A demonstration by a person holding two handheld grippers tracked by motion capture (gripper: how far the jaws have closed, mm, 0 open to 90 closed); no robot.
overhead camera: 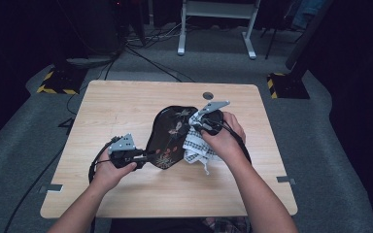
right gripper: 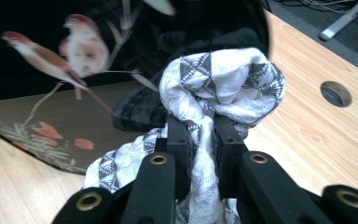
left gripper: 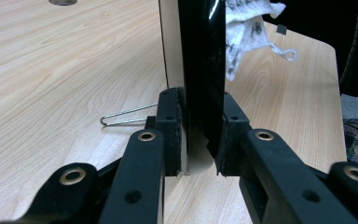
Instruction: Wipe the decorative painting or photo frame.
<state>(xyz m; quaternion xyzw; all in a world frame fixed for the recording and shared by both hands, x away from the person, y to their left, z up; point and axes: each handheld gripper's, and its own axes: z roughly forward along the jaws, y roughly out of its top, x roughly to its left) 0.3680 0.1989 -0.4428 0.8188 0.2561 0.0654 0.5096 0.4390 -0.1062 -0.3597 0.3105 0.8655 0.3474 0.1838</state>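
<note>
A black lacquered tray (overhead camera: 167,136) painted with birds and flowers lies tilted on the wooden table. My left gripper (overhead camera: 143,156) is shut on its near rim; in the left gripper view the tray's glossy edge (left gripper: 201,70) stands upright between the jaws (left gripper: 200,135). My right gripper (overhead camera: 197,121) is shut on a white cloth with a dark pattern (overhead camera: 194,145), bunched and pressed against the tray's right side. In the right gripper view the cloth (right gripper: 223,84) bulges past the jaws (right gripper: 204,135) in front of the painted birds (right gripper: 81,49).
A thin wire clip (left gripper: 123,116) lies on the table (overhead camera: 126,102) left of the tray. A round cable hole (overhead camera: 208,95) sits near the far edge. Cables and a white desk frame (overhead camera: 216,24) are on the floor beyond.
</note>
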